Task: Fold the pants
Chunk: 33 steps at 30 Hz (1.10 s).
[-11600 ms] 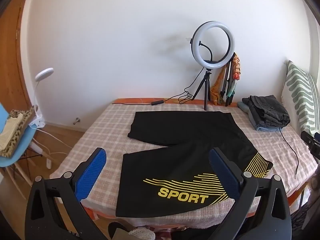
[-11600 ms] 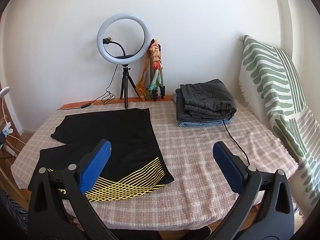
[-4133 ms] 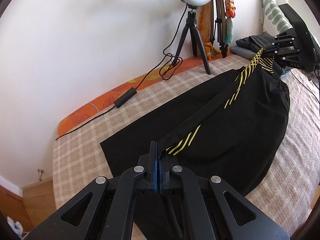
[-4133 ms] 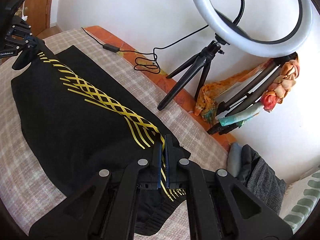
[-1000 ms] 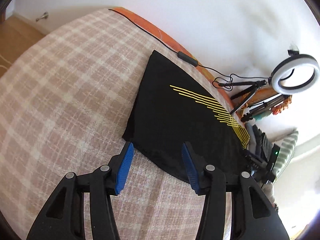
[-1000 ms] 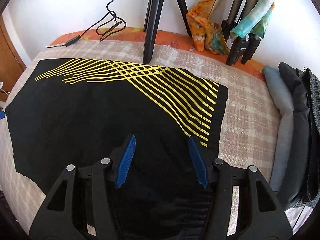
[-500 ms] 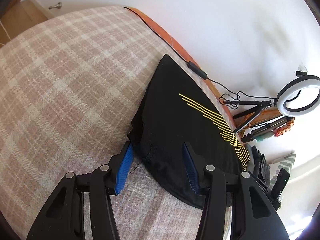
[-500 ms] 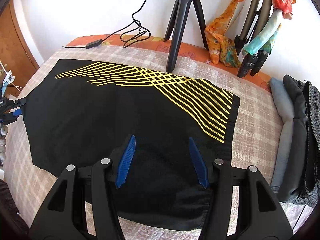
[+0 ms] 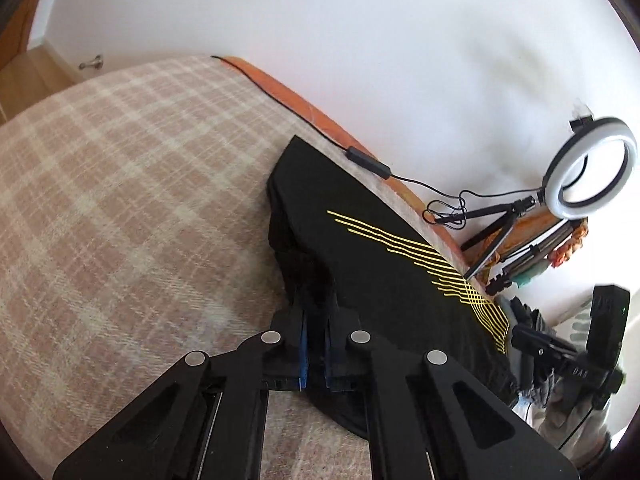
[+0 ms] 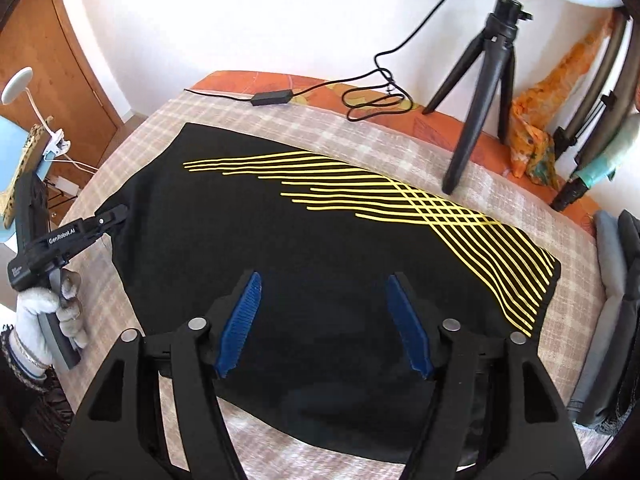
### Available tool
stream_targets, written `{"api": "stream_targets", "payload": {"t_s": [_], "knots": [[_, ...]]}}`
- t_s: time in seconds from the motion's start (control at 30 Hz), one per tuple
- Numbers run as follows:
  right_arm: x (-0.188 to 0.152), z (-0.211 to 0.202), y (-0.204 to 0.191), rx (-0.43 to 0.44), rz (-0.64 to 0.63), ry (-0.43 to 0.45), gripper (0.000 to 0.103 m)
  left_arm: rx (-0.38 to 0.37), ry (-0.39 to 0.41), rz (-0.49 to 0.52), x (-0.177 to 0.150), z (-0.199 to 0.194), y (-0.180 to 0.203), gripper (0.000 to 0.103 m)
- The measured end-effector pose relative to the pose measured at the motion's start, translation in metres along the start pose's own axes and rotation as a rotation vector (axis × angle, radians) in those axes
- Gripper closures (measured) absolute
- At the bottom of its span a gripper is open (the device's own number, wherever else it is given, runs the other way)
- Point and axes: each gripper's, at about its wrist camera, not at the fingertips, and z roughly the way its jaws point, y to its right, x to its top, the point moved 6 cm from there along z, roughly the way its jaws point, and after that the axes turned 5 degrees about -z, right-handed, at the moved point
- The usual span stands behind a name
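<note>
The black shorts with yellow stripes [image 10: 320,248] lie folded lengthwise on the checked bedspread [image 9: 120,200]. In the left wrist view the shorts [image 9: 380,264] run toward the back wall. My left gripper [image 9: 315,320] is shut on the bunched near-left edge of the shorts; it also shows in the right wrist view [image 10: 116,216], held by a gloved hand at the shorts' left end. My right gripper [image 10: 324,320] is open, hovering over the near middle of the shorts, holding nothing.
A ring light on a tripod [image 9: 576,184] with its cable [image 10: 360,96] stands at the back edge. A pile of folded dark and grey clothes [image 10: 616,300] lies at the right. A wooden door [image 10: 44,60] and clip lamp [image 10: 24,88] are at the left.
My left gripper has closed on the left edge of the shorts, which now bunches up there. My right gripper has drawn back slightly and stays open.
</note>
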Motion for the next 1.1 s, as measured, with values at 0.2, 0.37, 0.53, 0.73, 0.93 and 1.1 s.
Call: {"api": "stream_targets", "payload": {"t_s": [0.2, 0.37, 0.53, 0.73, 0.93, 1.1], "knots": [[0.048, 0.024, -0.049, 0.043, -0.121, -0.039, 0.033, 0.03, 0.035, 0.101, -0.005, 0.001, 0.014, 0.099], [0.103, 0.055, -0.09, 0.135, -0.148, -0.094, 0.033, 0.034, 0.056, 0.103, -0.006, 0.0, 0.014, 0.099], [0.147, 0.1, -0.151, 0.242, -0.165, -0.194, 0.033, 0.007, 0.073, 0.06, -0.005, -0.006, 0.008, 0.099], [0.163, 0.157, -0.205, 0.18, -0.251, -0.306, 0.033, -0.005, 0.086, 0.163, -0.013, -0.009, 0.025, 0.099], [0.158, 0.197, -0.222, 0.062, -0.326, -0.418, 0.033, 0.006, 0.046, 0.046, -0.01, -0.009, 0.004, 0.099], [0.157, 0.212, -0.224, 0.055, -0.305, -0.426, 0.033, 0.095, 0.03, -0.087, -0.012, -0.021, -0.024, 0.085]]}}
